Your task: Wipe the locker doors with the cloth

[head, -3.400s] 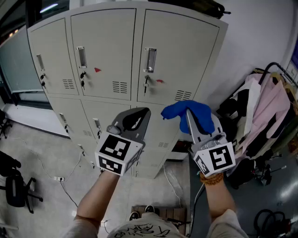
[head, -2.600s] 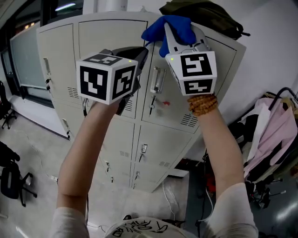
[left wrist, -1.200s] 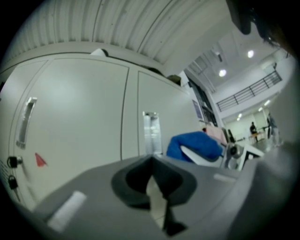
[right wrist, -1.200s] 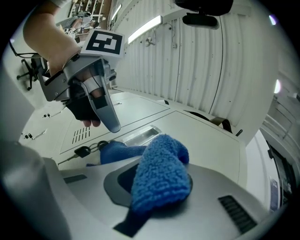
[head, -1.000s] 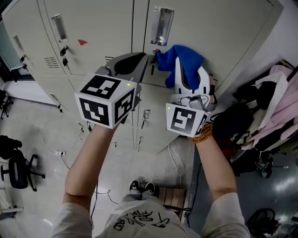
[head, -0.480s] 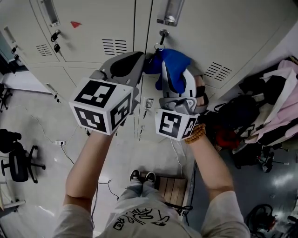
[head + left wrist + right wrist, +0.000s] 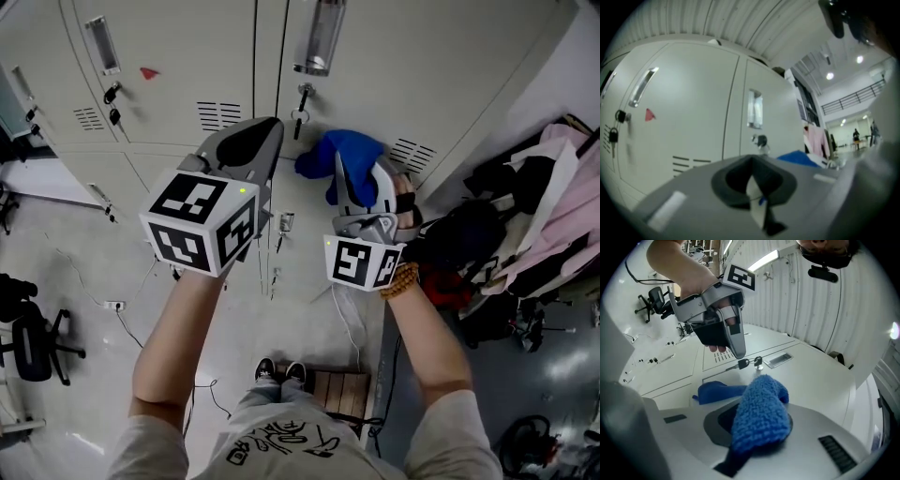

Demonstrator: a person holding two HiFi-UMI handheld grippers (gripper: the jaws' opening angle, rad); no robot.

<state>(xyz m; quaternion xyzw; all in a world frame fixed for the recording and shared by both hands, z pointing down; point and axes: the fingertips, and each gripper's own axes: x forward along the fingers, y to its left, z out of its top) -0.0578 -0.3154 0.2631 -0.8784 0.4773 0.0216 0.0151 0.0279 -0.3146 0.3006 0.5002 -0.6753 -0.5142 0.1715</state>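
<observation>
I am holding the right gripper (image 7: pixel 353 178) near the middle of the head view, and its jaws are clamping down on the blue cloth (image 7: pixel 345 157). In the right gripper view the cloth (image 7: pixel 760 416) is bulging up out of the pinch and covering the jaw tips, while a flatter fold is trailing off toward the left of the frame and seems to be lying against the pale grey locker door (image 7: pixel 820 376). From the head view, the cloth is sitting just below the key (image 7: pixel 299 101) hanging in that door's lock, and just left of the vent slots (image 7: pixel 412 155).

I am carrying the left gripper (image 7: pixel 251 148) just beside it, left of centre. Its jaws are pressing together with nothing between them, as the left gripper view is showing (image 7: pixel 756 197). Its tip is hovering over the seam between two locker doors (image 7: pixel 178 56); I cannot tell whether it is touching them.

A beaded bracelet (image 7: pixel 404 277) is circling my right wrist. Clothes (image 7: pixel 553 202) are hanging at the right edge, and an office chair (image 7: pixel 28 339) is standing at the lower left.
</observation>
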